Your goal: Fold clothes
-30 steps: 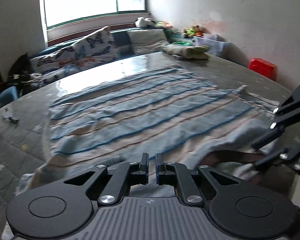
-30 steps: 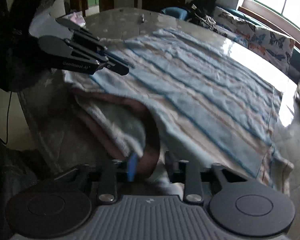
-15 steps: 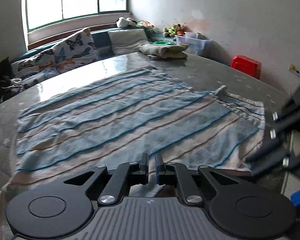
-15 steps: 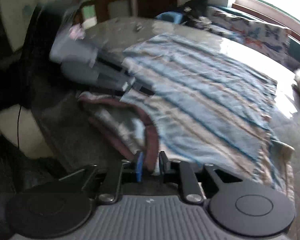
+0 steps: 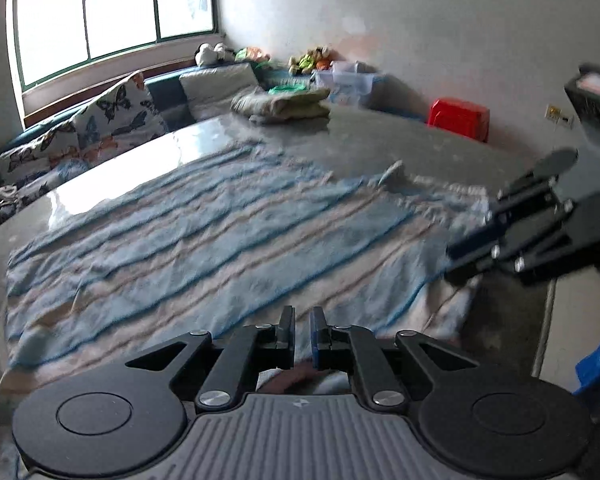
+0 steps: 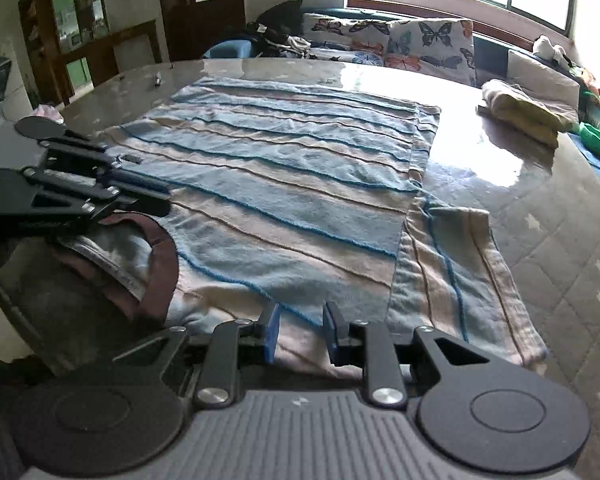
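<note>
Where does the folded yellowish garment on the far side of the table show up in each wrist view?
Left wrist view: the folded yellowish garment lies at top centre, at the table's far edge below the cushions.
Right wrist view: it lies at the upper right, beside the glare on the table.
Shared landmark: the butterfly-print cushion under the window.
</note>
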Demonstrator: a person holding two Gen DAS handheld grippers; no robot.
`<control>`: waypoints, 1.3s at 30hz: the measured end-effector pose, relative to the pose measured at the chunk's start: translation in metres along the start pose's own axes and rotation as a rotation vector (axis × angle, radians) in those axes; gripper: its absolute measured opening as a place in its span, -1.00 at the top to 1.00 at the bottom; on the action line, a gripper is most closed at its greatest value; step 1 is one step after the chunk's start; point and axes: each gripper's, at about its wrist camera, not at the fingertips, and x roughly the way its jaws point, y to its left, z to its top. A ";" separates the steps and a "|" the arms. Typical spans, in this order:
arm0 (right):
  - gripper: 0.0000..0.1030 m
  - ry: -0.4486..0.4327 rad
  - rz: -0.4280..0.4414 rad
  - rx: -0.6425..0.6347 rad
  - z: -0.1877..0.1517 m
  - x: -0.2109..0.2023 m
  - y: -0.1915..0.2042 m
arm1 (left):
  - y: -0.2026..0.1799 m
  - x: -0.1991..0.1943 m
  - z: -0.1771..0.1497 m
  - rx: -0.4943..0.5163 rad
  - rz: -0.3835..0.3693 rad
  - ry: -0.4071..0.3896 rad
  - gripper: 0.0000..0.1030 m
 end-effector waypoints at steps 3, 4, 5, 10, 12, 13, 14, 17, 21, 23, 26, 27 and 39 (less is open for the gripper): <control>0.55 -0.006 -0.046 0.050 -0.004 -0.005 -0.010 | -0.010 0.009 0.010 0.012 -0.033 -0.016 0.83; 0.55 -0.010 -0.050 0.071 -0.005 -0.008 -0.013 | -0.015 0.013 0.012 0.017 -0.045 -0.016 0.83; 0.55 -0.013 -0.053 0.088 -0.006 -0.010 -0.015 | -0.018 0.016 0.012 0.023 -0.059 -0.013 0.83; 0.55 -0.046 -0.015 0.025 -0.005 -0.017 0.000 | -0.044 0.026 0.002 0.101 -0.137 0.033 0.83; 0.55 -0.044 0.005 -0.002 -0.003 -0.012 0.008 | -0.054 0.025 -0.005 0.147 -0.132 0.026 0.83; 0.55 -0.039 0.008 -0.013 -0.003 -0.008 0.011 | -0.057 0.023 -0.007 0.171 -0.129 0.021 0.83; 0.55 -0.026 0.011 -0.028 -0.005 -0.004 0.014 | -0.057 0.023 -0.008 0.176 -0.129 0.020 0.83; 0.50 -0.010 0.003 -0.062 -0.010 0.000 0.019 | -0.056 0.022 -0.010 0.180 -0.134 0.021 0.82; 0.41 -0.043 -0.028 0.023 -0.009 -0.012 -0.001 | -0.053 0.022 -0.006 0.166 -0.134 0.022 0.75; 0.39 -0.066 -0.100 0.076 -0.009 -0.017 -0.017 | -0.052 0.022 -0.003 0.146 -0.135 0.017 0.70; 0.30 -0.083 -0.231 0.155 -0.013 -0.019 -0.044 | -0.051 0.022 0.001 0.117 -0.135 0.009 0.56; 0.30 -0.087 -0.272 0.185 -0.015 -0.020 -0.054 | -0.051 0.022 0.002 0.114 -0.133 0.007 0.51; 0.68 -0.155 -0.330 0.462 -0.039 -0.017 -0.096 | -0.055 0.030 0.010 0.084 -0.124 0.000 0.15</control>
